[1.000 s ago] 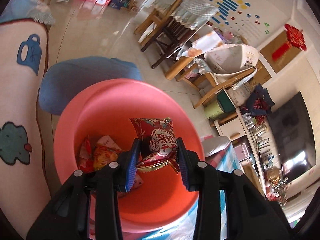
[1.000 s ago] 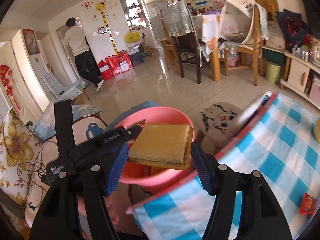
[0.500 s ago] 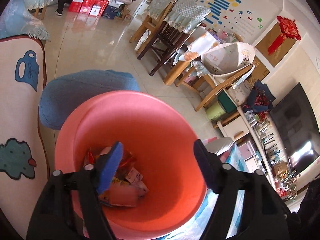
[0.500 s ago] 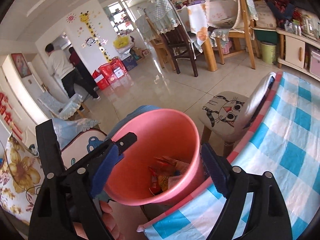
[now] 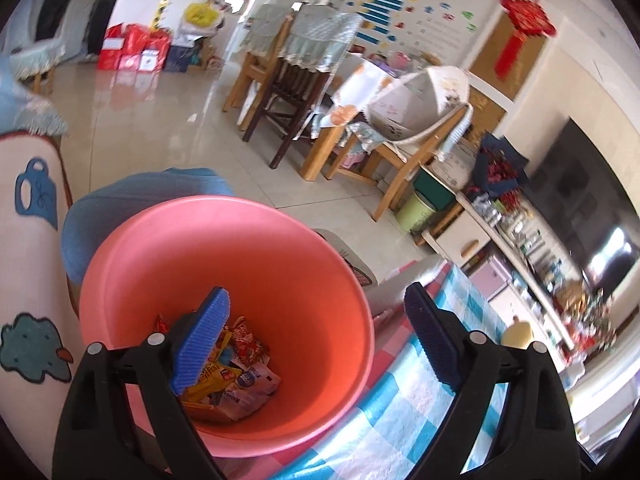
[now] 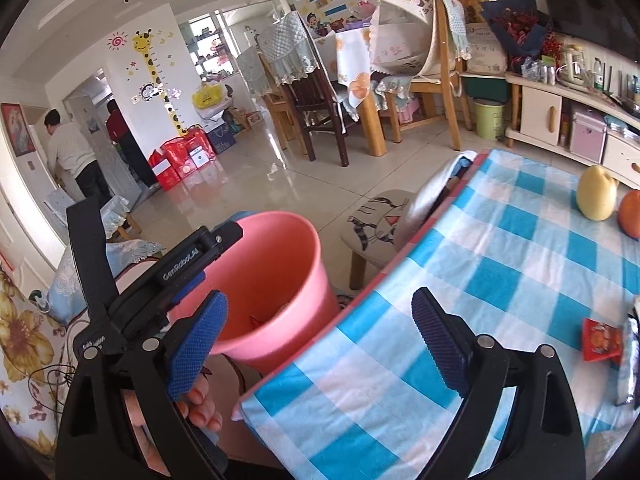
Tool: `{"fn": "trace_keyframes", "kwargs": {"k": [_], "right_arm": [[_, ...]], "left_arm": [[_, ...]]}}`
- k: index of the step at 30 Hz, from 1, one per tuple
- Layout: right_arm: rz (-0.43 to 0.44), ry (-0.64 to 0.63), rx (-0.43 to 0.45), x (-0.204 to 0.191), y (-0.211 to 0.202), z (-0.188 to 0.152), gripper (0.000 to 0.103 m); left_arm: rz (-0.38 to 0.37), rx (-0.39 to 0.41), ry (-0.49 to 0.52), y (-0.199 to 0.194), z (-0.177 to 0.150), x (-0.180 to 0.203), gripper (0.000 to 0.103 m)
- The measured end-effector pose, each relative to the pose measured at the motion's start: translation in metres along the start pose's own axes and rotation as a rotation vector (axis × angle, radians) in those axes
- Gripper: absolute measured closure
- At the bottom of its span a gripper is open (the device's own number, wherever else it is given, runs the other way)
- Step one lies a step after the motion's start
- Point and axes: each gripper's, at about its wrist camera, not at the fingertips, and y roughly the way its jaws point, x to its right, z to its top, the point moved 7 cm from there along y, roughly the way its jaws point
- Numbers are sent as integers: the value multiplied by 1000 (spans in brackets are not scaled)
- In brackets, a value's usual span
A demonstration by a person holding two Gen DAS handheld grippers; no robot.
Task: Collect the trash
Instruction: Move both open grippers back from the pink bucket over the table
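Note:
A pink bin [image 5: 248,264] stands beside the table edge, with several snack wrappers [image 5: 236,376] at its bottom. My left gripper [image 5: 316,340] is open and empty above the bin's mouth. My right gripper [image 6: 320,344] is open and empty, over the table corner next to the bin [image 6: 276,276]. A red wrapper [image 6: 600,340] and a silvery wrapper [image 6: 630,360] lie on the blue checked tablecloth [image 6: 500,280] at the right. The left gripper's body [image 6: 160,280] shows left of the bin in the right wrist view.
A yellow pear [image 6: 596,196] and an orange fruit [image 6: 630,212] sit at the table's far right. A cat-print stool [image 6: 376,216] stands past the table. Dining chairs [image 6: 320,112] and two people [image 6: 76,156] are farther off. A sofa [image 5: 28,280] is left.
The left gripper opened and dropped its red snack packet into the bin. The right gripper opened and let go of its tan block, then swung right toward the table.

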Motion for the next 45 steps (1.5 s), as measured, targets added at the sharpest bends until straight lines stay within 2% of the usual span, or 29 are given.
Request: {"fn": "trace_keyframes", "kwargs": {"k": [14, 27, 45], "right_arm": [[-89, 44, 36, 47, -57, -35, 10], [-130, 110, 102, 94, -99, -51, 9], [-143, 153, 224, 140, -146, -51, 7]], "left_arm": [[-116, -121, 114, 4, -42, 54, 8], [-216, -118, 247, -7, -70, 114, 8], [-233, -148, 393, -8, -106, 162, 8]]}}
